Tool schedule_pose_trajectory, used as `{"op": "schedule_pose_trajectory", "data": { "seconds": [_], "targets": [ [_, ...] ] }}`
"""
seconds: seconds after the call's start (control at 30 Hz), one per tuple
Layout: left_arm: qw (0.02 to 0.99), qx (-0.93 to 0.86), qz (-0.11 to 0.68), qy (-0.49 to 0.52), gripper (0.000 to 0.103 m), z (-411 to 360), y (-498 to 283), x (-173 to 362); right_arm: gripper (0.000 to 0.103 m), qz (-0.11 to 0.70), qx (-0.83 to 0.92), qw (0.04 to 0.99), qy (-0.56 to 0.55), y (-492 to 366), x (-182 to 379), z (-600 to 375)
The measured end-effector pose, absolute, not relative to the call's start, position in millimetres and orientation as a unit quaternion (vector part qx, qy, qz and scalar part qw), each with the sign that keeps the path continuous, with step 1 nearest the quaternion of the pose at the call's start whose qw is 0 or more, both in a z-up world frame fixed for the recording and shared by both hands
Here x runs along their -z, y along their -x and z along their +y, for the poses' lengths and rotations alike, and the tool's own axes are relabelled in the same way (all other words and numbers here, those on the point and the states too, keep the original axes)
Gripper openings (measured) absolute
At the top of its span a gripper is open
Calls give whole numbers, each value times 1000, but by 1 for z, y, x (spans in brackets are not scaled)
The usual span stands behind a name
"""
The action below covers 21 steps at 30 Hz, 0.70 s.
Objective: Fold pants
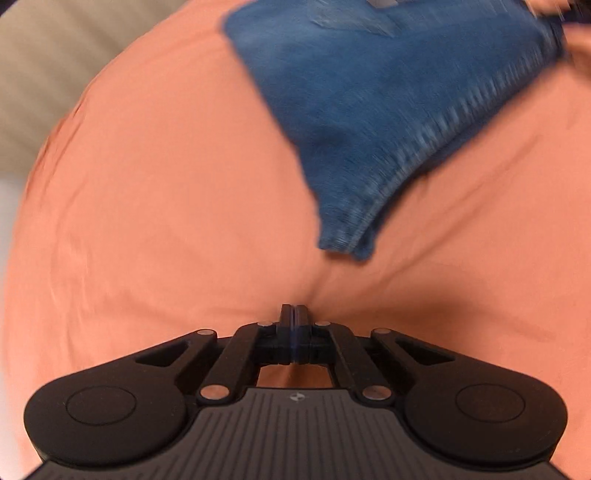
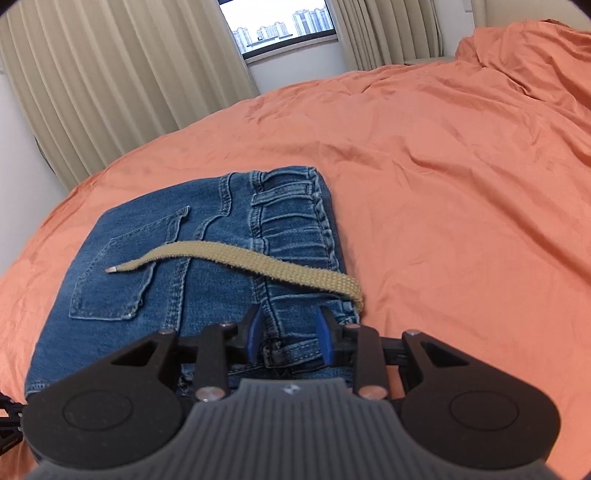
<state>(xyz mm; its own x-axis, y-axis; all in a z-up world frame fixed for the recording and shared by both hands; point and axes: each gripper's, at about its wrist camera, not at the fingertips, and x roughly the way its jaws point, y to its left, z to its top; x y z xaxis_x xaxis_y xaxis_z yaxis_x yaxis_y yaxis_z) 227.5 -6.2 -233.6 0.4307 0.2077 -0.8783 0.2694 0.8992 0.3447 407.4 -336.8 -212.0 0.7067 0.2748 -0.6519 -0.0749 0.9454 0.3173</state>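
The pants [image 2: 192,266] are blue jeans, already folded into a compact rectangle, lying on the orange bedspread [image 2: 443,184] at about 9 o'clock of centre in my right wrist view. The back pocket faces up. The waistband with its belt loops runs along the far-right edge. A tan woven drawstring [image 2: 236,258] trails loose across the top of the stack, from the waistband corner toward 9 o'clock.

In the left wrist view the same bundle sits at 1 o'clock, motion-blurred, with one hemmed corner pointing toward me.

Risks, as I judge them:
- The right gripper [image 2: 288,332] has its jaws part-way apart with the waistband and a belt loop between the blue pads. I cannot tell whether the pads press the cloth or only straddle it. If they bite one layer only, lifting would peel the fold open.
- The loose drawstring could snag a finger and drag the stack askew.
- The left gripper [image 1: 294,314] has its jaws fully together on nothing, tips down against bare bedspread, which puckers around them. It sits near the denim corner at 12 to 1 o'clock but apart from it. Pushing forward from here would plough the sheet and shift the pants with it.

Pose: the left gripper pitches steeply down into the bed. The right gripper is angled more shallowly, low over the near waistband edge, pointing toward the curtains [image 2: 110,81] and window [image 2: 284,26].
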Motion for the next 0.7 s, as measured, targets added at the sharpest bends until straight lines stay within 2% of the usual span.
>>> {"op": "schedule_pose_trajectory", "data": {
  "seconds": [0.1, 0.13, 0.27, 0.33, 0.43, 0.5, 0.57, 0.6, 0.63, 0.7],
  "targets": [
    [837, 15, 515, -185, 1, 6, -219, 214, 28, 362, -100, 917, -137, -405, 209, -337],
    [842, 12, 511, -171, 8, 9, -217, 207, 28, 357, -101, 918, -140, -403, 208, -338],
    [875, 1, 471, -116, 20, 15, -217, 177, 32, 344, -103, 923, -140, -392, 199, -341],
    [892, 0, 447, -73, 36, 19, -217, 162, 48, 340, -94, 926, -136, -386, 192, -343],
    [913, 3, 409, -3, 55, 27, -226, 145, 52, 343, -86, 924, -146, -382, 182, -349],
    [919, 6, 394, 26, 56, 30, -242, 138, 58, 349, -81, 919, -162, -378, 175, -357],
    [923, 2, 382, 42, 62, 34, -247, 131, 64, 360, -76, 914, -171, -375, 168, -363],
    [926, 3, 375, 48, 67, 37, -252, 131, 70, 371, -74, 910, -171, -376, 166, -365],
    [929, 5, 366, 52, 67, 37, -253, 132, 74, 383, -77, 905, -166, -377, 164, -366],
    [931, 16, 358, 64, 67, 41, -264, 134, 74, 402, -85, 900, -145, -381, 159, -368]
  ]
}}
